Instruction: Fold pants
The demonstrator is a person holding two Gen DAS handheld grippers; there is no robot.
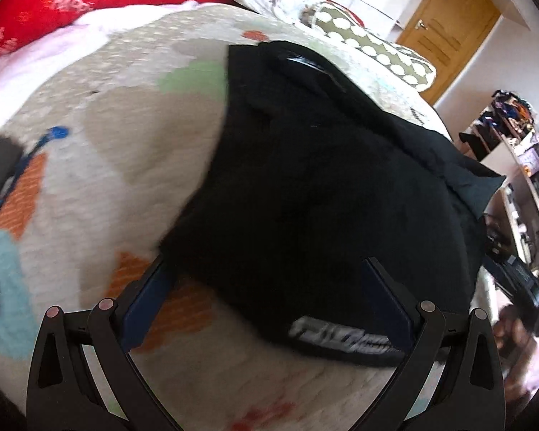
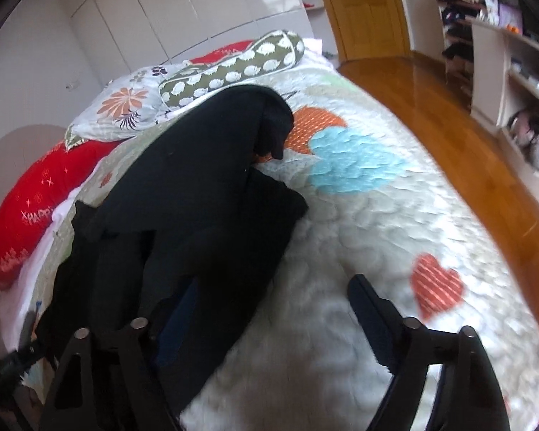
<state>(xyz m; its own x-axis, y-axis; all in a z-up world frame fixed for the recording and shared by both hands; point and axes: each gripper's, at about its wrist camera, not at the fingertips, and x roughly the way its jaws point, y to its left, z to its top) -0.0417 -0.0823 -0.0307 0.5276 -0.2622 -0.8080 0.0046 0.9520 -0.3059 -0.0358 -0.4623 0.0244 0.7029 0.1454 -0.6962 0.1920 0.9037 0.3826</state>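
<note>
Left wrist view: black pants point(image 1: 305, 186) lie bunched on the bedspread point(image 1: 90, 179), folding seemingly barely begun; left gripper point(image 1: 266, 269) gapes wide astride their edge, gripping nothing; right gripper point(image 2: 269, 287) likewise spread, one finger hidden behind cloth, no visible grip.

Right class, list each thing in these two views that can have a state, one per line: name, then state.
black pants: lying crumpled on the bed, not neatly folded
left gripper: open, fingers either side of the pants' edge
right gripper: open, one finger under the cloth, not pinching
wooden door: closed
patterned quilt: spread flat over the bed
</note>
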